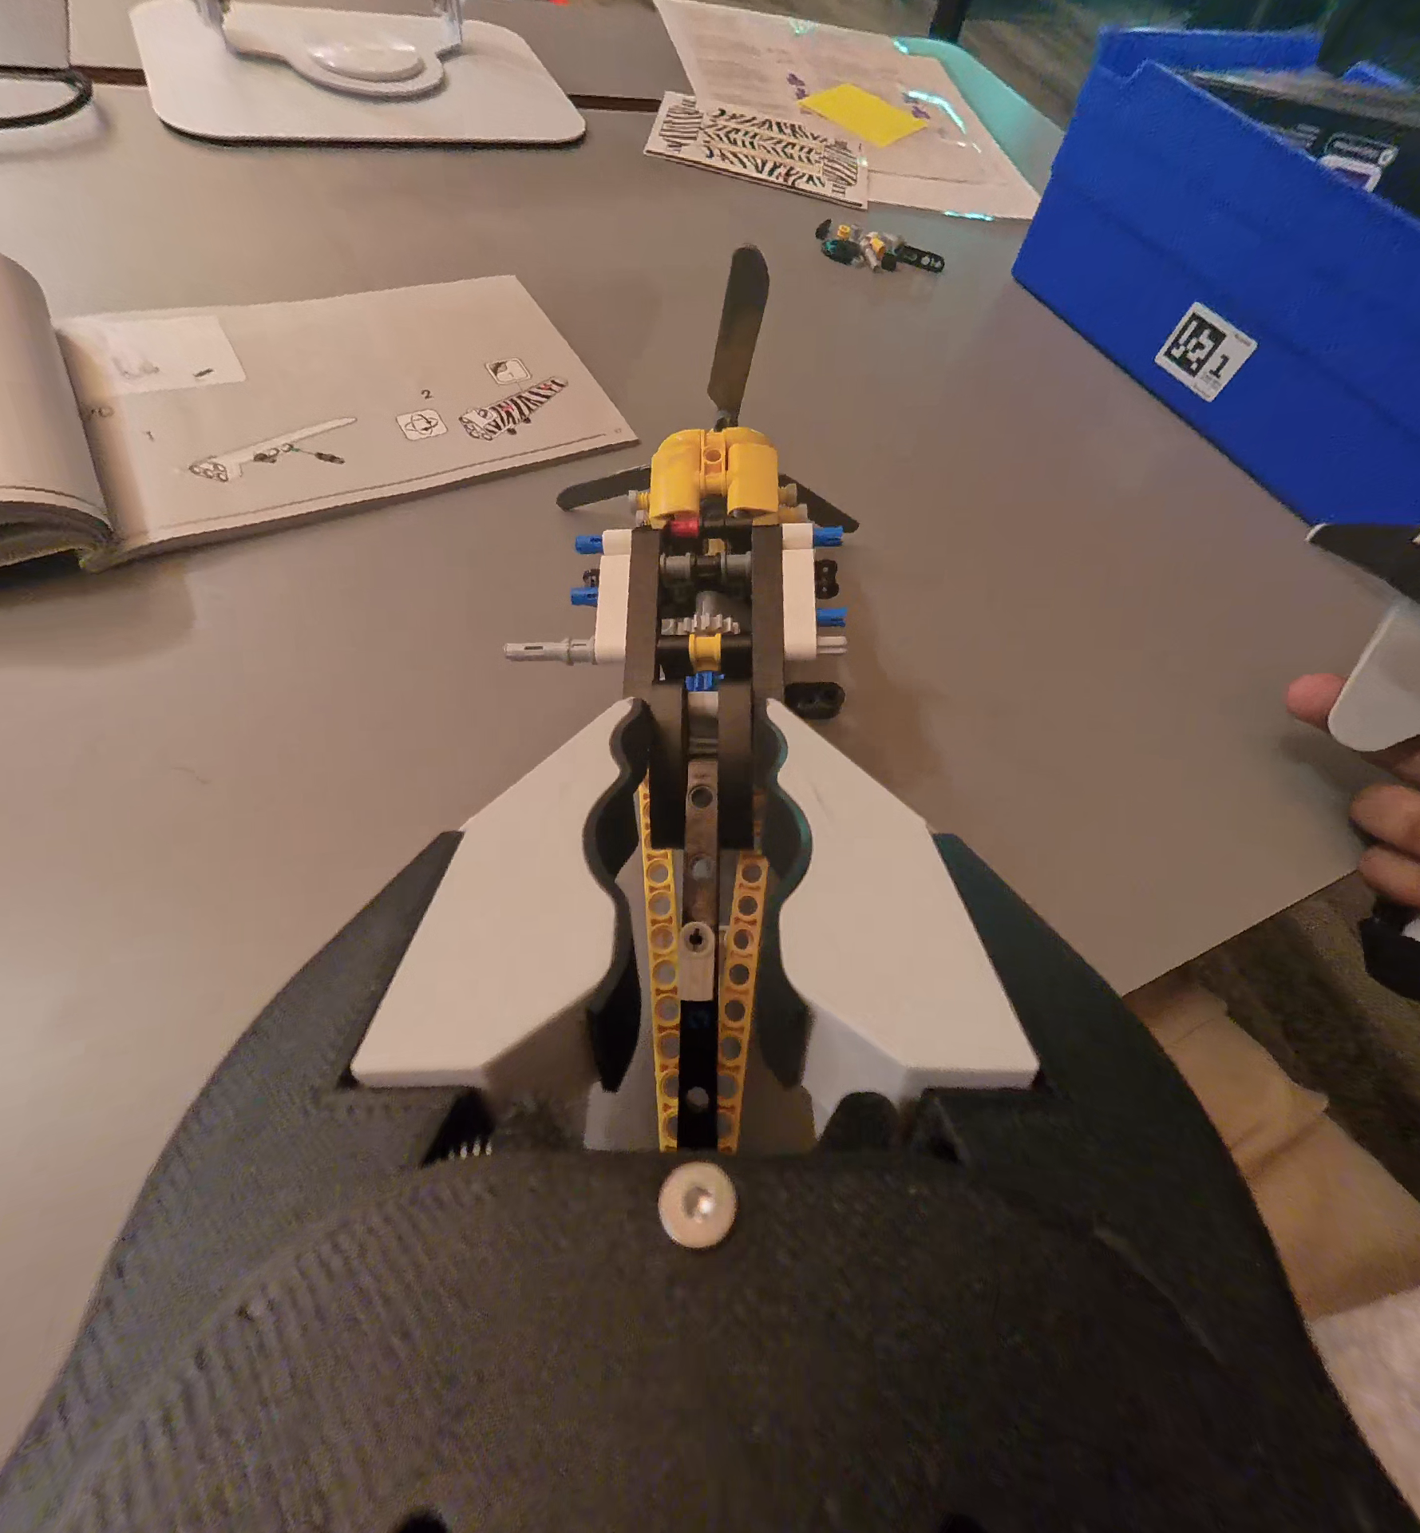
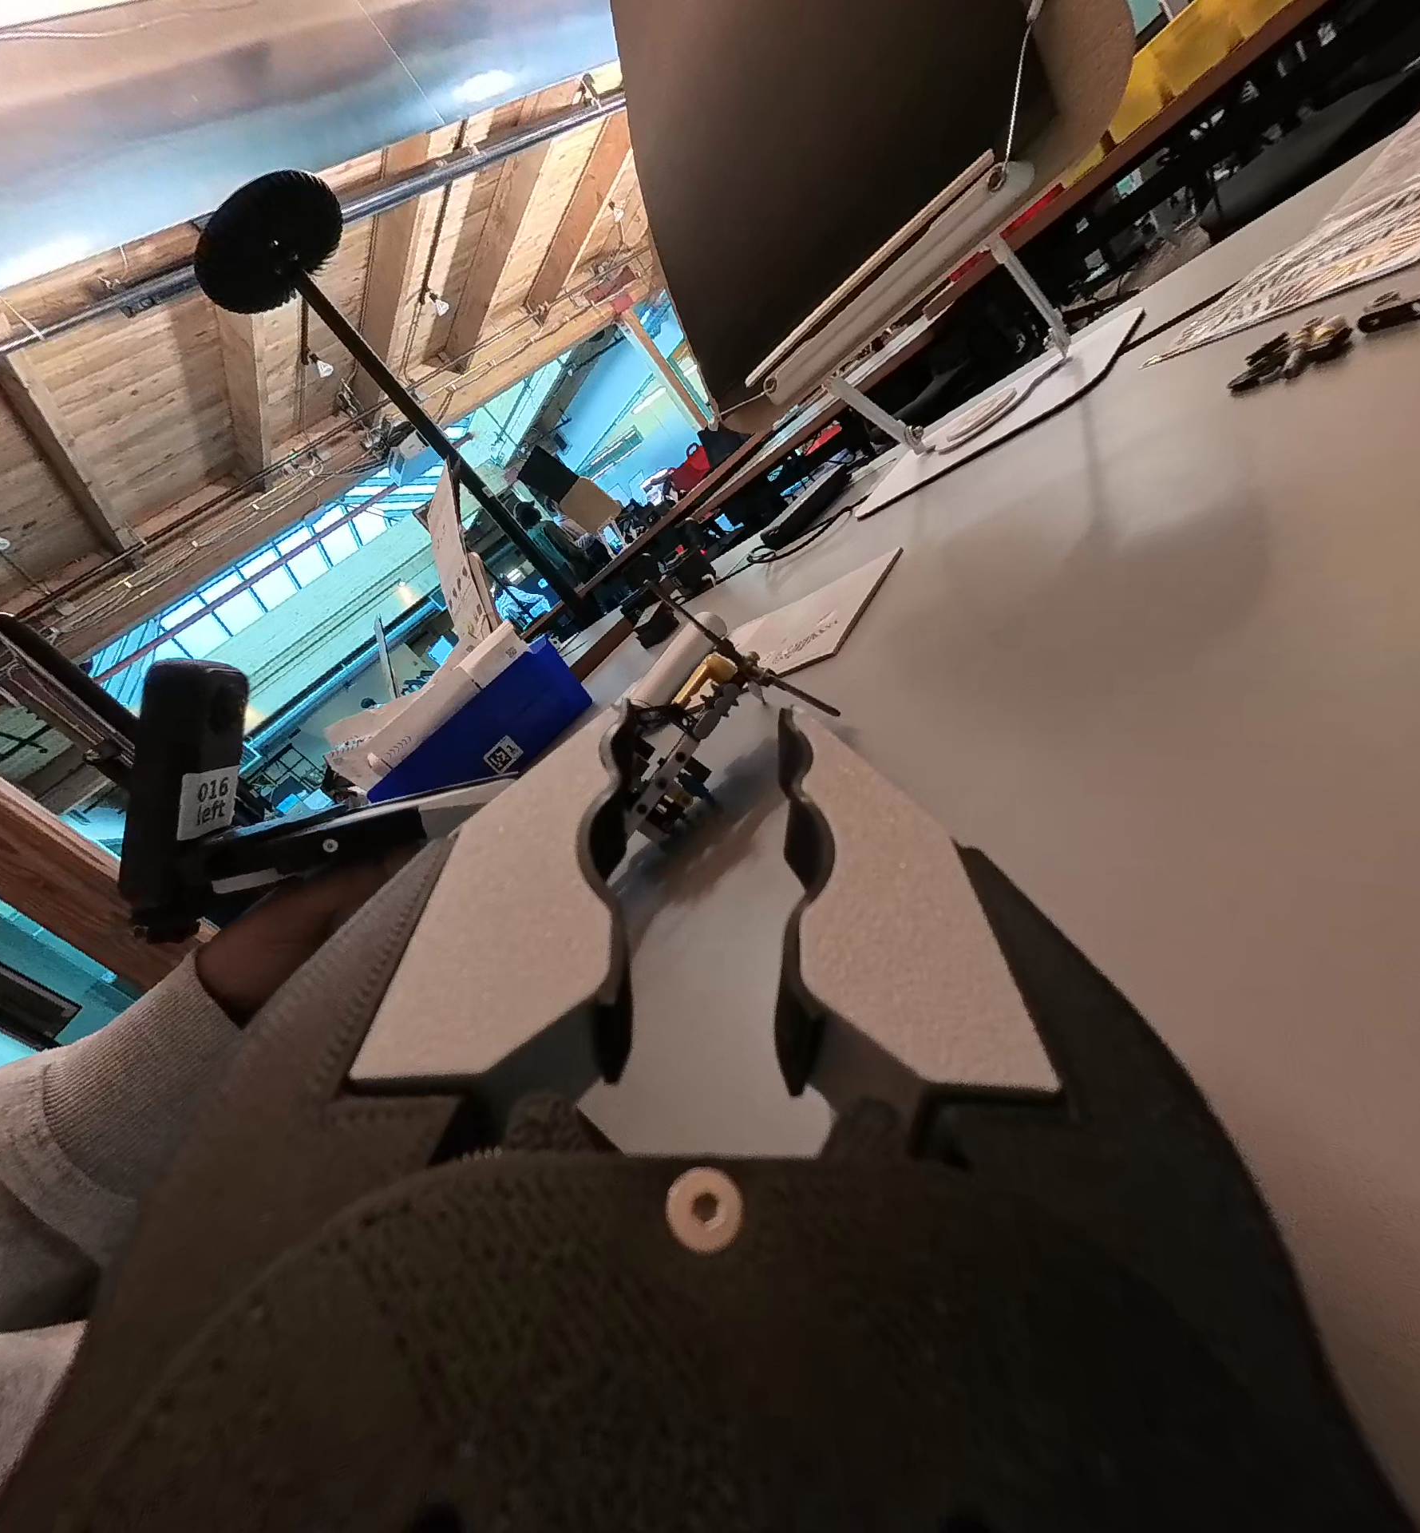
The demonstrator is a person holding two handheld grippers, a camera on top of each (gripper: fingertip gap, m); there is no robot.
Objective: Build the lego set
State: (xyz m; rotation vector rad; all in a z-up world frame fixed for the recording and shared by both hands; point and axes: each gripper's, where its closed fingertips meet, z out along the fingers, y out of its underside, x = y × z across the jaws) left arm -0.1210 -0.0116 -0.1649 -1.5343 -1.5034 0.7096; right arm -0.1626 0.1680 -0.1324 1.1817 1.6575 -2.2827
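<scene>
Plane model [image 1: 710, 597] in left claw [image 1: 702, 722]; three propeller blades.

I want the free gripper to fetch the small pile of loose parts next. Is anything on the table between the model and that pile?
Nothing visible. In the left wrist view, bare grey table lies between the Lego model, held by the left hand-held gripper, and the loose parts. The right hand-held gripper is open and empty.
</scene>
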